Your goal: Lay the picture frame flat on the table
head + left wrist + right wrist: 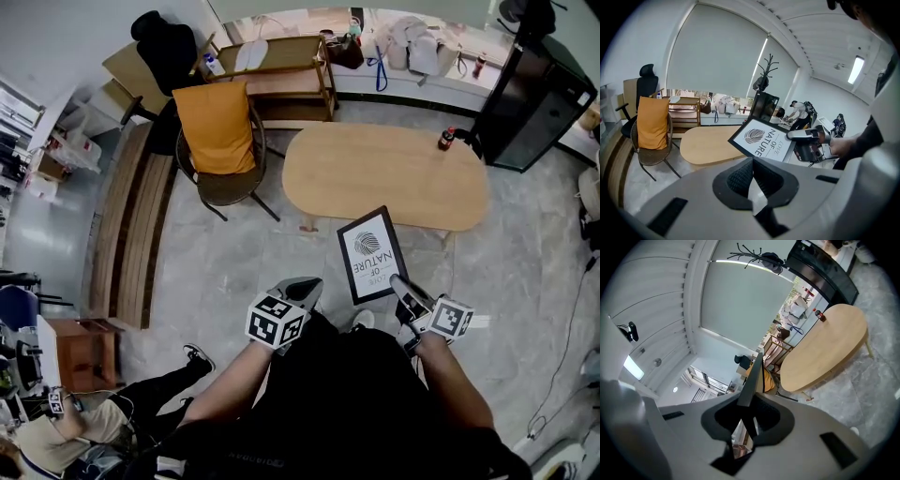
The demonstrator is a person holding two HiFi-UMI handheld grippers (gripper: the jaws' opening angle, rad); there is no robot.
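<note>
**Picture frame** (372,253): black-edged, with a white print of a leaf and the words LOVE OF NATURE facing upward. It is held tilted in the air in front of the person, at about the near edge of the counter (375,169), and does not rest on it.

**Right gripper** (401,285): its fingers (724,420) are clenched on the frame's lower right edge. In the right gripper view the frame is seen edge-on, as a thin dark blade running away between them.

**Left gripper** (302,291): it is held beside the frame and clear of it. Its fingers (739,178) are pressed together with nothing between them.

**Counter:** an oval top of pale wood, bare except for a small red-capped bottle (446,139) at its far right end.

**Beyond the counter's left end:** a chair (225,187) draped with an orange cloth (216,127).

**Step in hand, as judged:** the carry. The frame is gripped and lifted but not yet laid down.

**Next move, as judged:**
- Bring the frame forward over the bare middle of the counter.
- Turn the wrist until the frame's back is level with the top.
- Lower it until it rests along its whole length, and only then let the fingers go.

Because the frame is held by one edge only, the free far corner will probably touch first. It should be set down gently, well apart from the bottle.
</note>
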